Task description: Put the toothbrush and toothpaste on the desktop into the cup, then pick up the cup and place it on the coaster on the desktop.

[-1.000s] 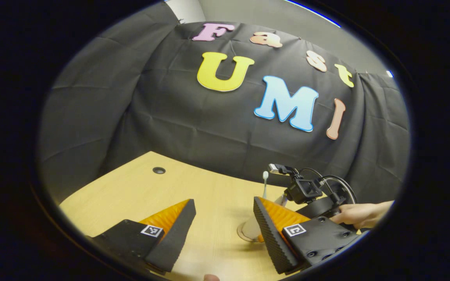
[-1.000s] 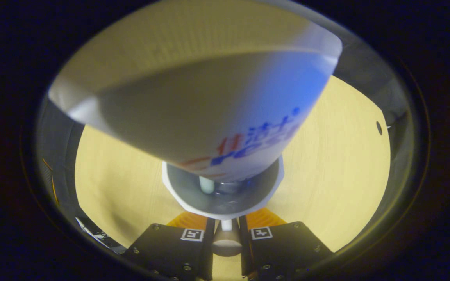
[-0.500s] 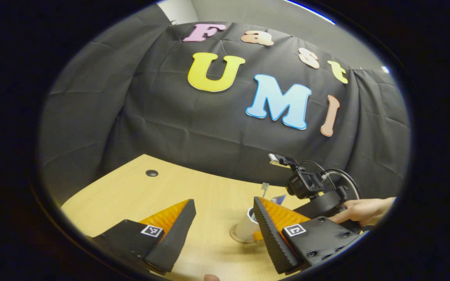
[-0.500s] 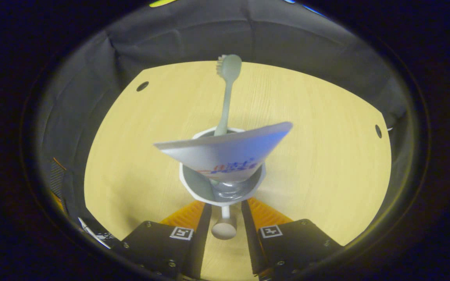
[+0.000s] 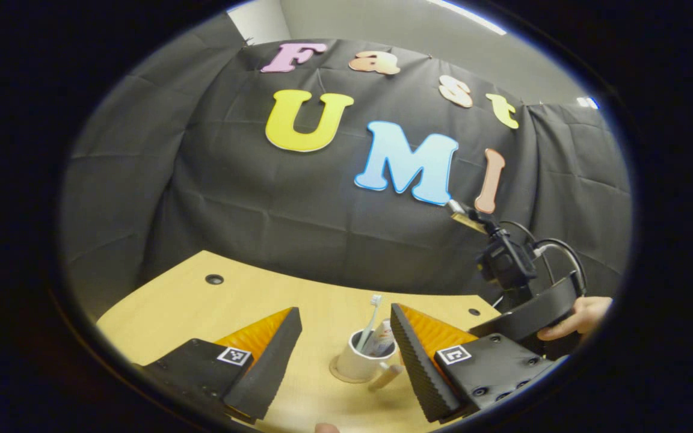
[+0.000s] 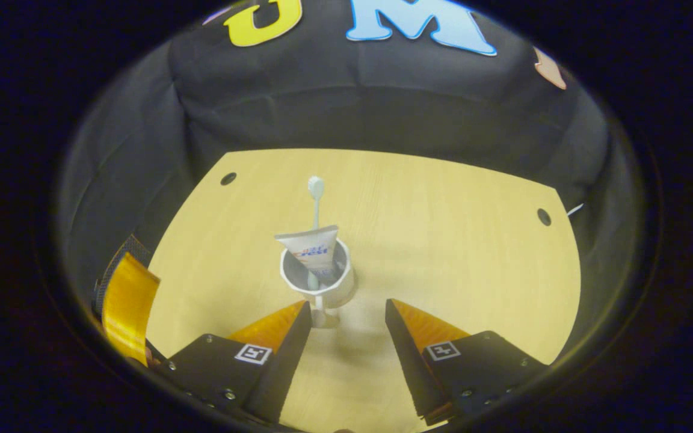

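So the white handled ceramic cup (image 6: 317, 281) now sits on the round tan coaster (image 5: 339, 376), mid-desk, well in from the edges of the light wooden desk (image 6: 455, 240). A second ago the right gripper (image 6: 344, 317) was clamped on its handle; now it's let go and backed off, fingers wide, holding nothing. Looks basically done. The pale toothbrush (image 6: 315, 198) stands near upright, bristles up, leaning toward the far edge. The white toothpaste tube (image 6: 311, 251) has its flat end up. The left gripper (image 5: 346, 328) hovers wide, empty.

The desk (image 6: 443, 228) is pale wood-grain, smooth and matt. The cup (image 6: 322, 288) looks like glossy white ceramic. The tube (image 6: 312, 249) is smooth plastic, and so is the toothbrush (image 6: 316, 198). The wall (image 5: 232, 198) is matt, creased cloth.
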